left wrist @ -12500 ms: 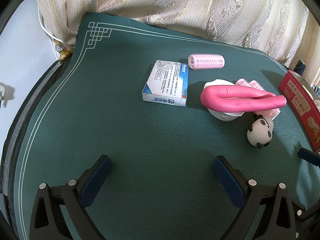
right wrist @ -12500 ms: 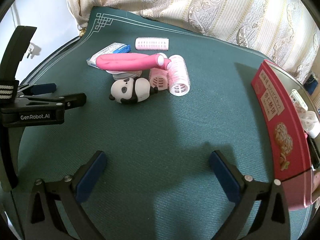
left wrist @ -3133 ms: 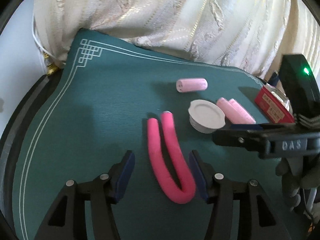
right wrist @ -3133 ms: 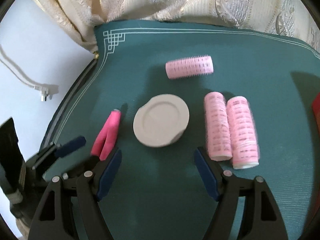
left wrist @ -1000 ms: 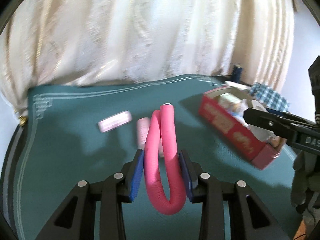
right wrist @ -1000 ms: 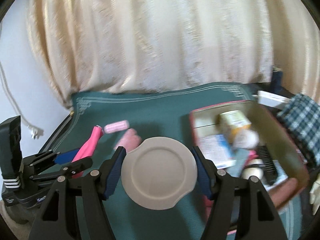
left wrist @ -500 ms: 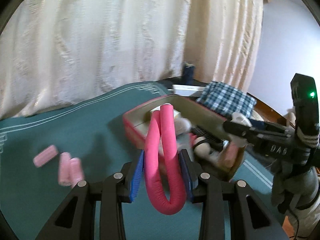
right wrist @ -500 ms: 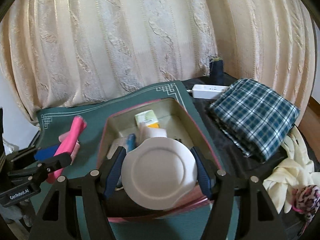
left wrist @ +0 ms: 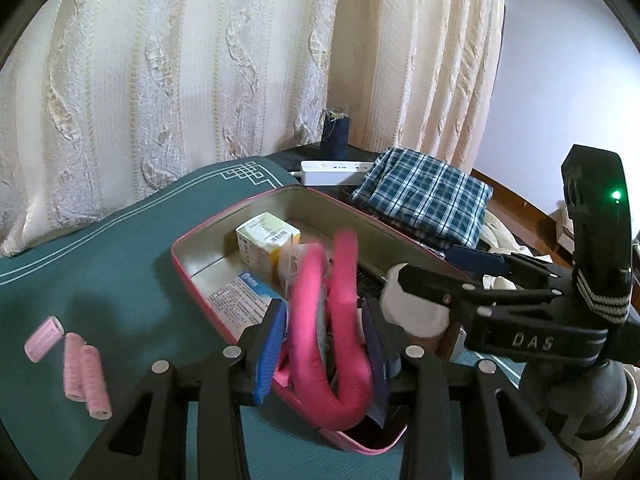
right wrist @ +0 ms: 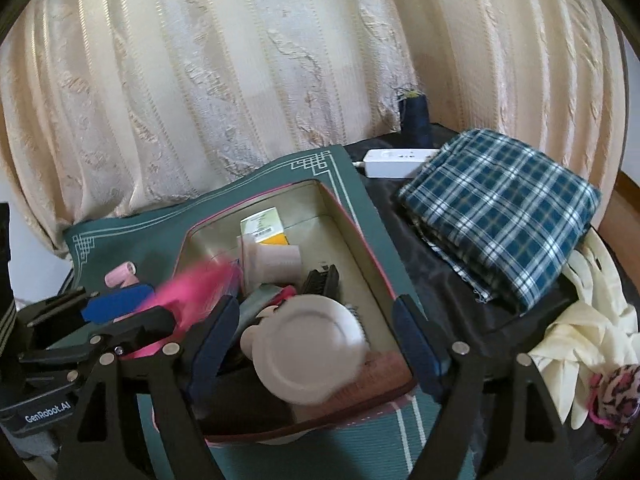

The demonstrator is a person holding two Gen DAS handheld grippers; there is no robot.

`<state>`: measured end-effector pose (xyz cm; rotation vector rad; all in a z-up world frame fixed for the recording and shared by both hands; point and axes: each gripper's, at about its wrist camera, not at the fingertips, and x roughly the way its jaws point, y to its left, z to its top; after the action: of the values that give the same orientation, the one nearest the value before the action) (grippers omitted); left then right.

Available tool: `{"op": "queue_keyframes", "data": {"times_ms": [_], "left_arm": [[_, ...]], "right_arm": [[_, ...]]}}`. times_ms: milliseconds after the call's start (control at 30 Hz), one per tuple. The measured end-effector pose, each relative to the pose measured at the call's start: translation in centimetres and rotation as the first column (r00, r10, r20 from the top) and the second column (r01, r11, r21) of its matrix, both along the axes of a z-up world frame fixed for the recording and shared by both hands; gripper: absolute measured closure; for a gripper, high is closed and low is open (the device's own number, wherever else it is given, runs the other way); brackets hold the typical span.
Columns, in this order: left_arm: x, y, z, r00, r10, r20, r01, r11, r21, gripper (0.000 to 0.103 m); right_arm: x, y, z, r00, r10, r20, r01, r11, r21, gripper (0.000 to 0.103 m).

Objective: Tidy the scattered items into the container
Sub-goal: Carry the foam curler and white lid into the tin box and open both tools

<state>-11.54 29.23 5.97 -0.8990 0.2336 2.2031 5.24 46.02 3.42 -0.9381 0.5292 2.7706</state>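
Pink foam bender (left wrist: 340, 344) between left fingers (left wrist: 272, 344)

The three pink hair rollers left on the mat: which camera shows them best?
Left wrist view: all three pink rollers lie in plain sight on the green mat. The right wrist view shows only one roller, the rest hidden behind the left gripper.

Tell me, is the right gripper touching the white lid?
Apart. The right wrist view shows the right gripper open, with clear gaps either side of the white lid, which sits over the tin.
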Motion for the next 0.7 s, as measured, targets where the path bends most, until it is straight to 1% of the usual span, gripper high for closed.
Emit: {"op": "queue_keyframes", "data": {"times_ms": [200, 333, 600, 633, 667, 700], "left_arm": [[-0.1, -1.0, 0.2, 1.0, 0.02, -0.004, -0.02, 1.0, 0.008, 0.059], [0.0, -1.7, 0.3, 0.999, 0.042, -0.023, -0.042, 0.999, -0.004, 0.059], [-0.7, -5.2, 0.2, 0.992, 0.125, -0.012, -0.125, 0.992, 0.001, 0.059], [-0.8, -5.8, 0.2, 0.99, 0.137, -0.012, -0.137, 0.991, 0.0, 0.047], [-0.9, -6.7, 0.1, 0.988, 0.157, -0.015, -0.157, 0.988, 0.002, 0.032], [-0.9, -7.3, 0.1, 0.985, 0.173, -0.018, -0.173, 0.985, 0.006, 0.029]], "right_arm": [[0.0, -0.4, 0.2, 1.0, -0.001, -0.006, 0.001, 1.0, -0.006, 0.021], [-0.1, -1.2, 0.7, 1.0, 0.015, -0.015, -0.015, 1.0, -0.001, 0.021], [-0.6, -3.8, 1.6, 0.998, 0.059, -0.035, -0.059, 0.998, 0.008, 0.021], [-0.7, -4.1, 1.7, 0.997, 0.067, -0.037, -0.066, 0.998, 0.009, 0.021], [-0.7, -4.5, 1.8, 0.996, 0.075, -0.04, -0.075, 0.997, 0.01, 0.021], [-0.9, -5.1, 1.9, 0.995, 0.089, -0.044, -0.088, 0.996, 0.011, 0.021]]}}
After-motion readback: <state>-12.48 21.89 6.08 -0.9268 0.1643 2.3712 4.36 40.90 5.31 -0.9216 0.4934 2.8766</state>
